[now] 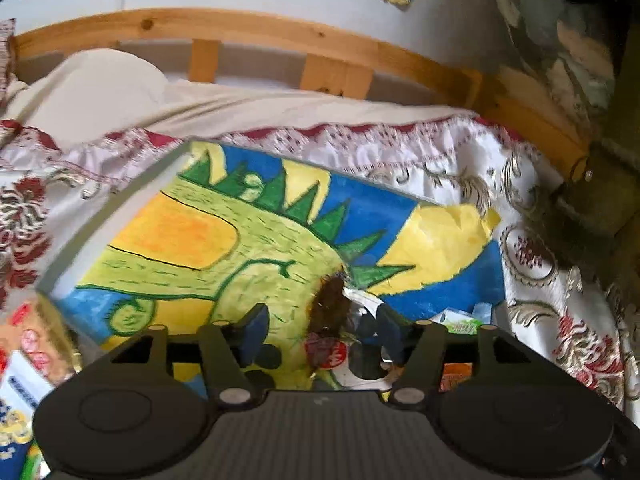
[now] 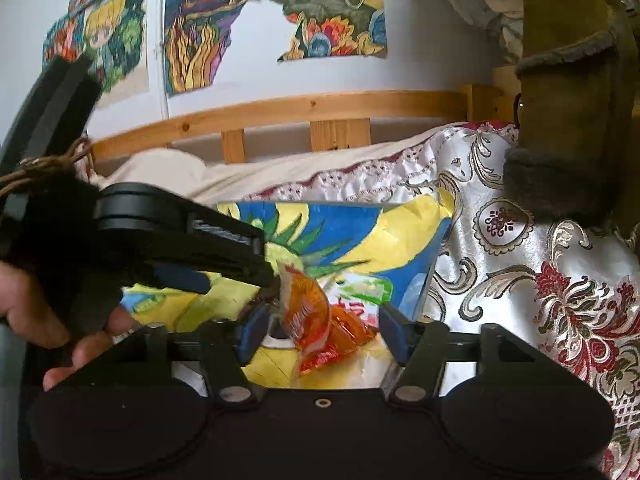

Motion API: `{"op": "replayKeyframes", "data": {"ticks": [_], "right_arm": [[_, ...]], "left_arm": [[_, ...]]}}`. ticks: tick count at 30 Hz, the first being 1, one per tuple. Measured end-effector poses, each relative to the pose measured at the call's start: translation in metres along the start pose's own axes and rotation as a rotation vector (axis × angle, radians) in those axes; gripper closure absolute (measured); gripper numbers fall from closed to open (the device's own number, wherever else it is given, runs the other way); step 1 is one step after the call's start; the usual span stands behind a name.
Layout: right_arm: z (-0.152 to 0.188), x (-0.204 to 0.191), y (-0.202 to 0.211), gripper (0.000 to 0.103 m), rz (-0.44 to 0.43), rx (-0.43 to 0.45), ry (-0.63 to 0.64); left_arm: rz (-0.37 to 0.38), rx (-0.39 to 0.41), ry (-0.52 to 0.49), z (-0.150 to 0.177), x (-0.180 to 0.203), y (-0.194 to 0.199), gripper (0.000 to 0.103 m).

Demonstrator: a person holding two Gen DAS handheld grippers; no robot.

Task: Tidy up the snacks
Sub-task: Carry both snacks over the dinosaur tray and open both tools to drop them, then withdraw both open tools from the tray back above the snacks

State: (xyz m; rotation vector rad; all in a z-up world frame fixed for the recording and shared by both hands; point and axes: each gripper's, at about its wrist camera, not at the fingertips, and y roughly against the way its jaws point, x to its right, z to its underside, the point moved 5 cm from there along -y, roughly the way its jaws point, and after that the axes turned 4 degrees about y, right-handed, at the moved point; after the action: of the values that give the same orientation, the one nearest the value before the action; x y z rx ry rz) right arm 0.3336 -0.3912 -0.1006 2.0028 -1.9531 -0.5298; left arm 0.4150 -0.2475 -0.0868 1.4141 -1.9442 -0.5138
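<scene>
In the left wrist view my left gripper [image 1: 320, 330] has its jaws apart, and a brown snack packet [image 1: 327, 312] hangs against the right finger above the painted dinosaur sheet [image 1: 192, 248]. In the right wrist view the same left gripper [image 2: 272, 286] comes in from the left and pinches the top edge of an orange snack packet [image 2: 320, 320]. My right gripper [image 2: 324, 334] is open, its blue fingers either side of that packet. A green and white snack packet [image 2: 360, 292] lies on the sheet behind it.
The painted sheet lies on a flowered bedspread [image 2: 540, 280] on a bed with a wooden rail [image 2: 280, 112]. Snack boxes [image 1: 24, 360] lie at the left edge. A brown hanging garment [image 2: 572, 100] is at the right. Drawings [image 2: 332, 12] hang on the wall.
</scene>
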Motion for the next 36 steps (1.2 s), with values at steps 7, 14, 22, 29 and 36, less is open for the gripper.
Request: {"op": "replayKeyframes", "data": {"ticks": [7,14,22,29,36], "right_arm": [[-0.024,-0.002,0.029,0.016,0.014,0.103,-0.04],[-0.05,-0.012,0.081,0.006,-0.026,0.239,-0.018],[-0.057,-0.043,0.15,0.001,-0.065,0.321,0.038],[-0.036,-0.08,0.21,0.001,-0.006,0.394,0.113],[-0.006,-0.107,0.248,0.001,0.016,0.38,0.11]], "left_arm": [[-0.006,0.121,0.029,-0.014,-0.017,0.069,0.016],[-0.058,0.215,0.01,-0.001,-0.039,0.152,0.004],[-0.106,0.29,0.035,0.035,-0.068,0.23,0.001],[-0.086,0.352,0.052,0.068,-0.085,0.276,0.001],[-0.089,0.363,0.011,0.113,-0.1,0.312,0.001]]}}
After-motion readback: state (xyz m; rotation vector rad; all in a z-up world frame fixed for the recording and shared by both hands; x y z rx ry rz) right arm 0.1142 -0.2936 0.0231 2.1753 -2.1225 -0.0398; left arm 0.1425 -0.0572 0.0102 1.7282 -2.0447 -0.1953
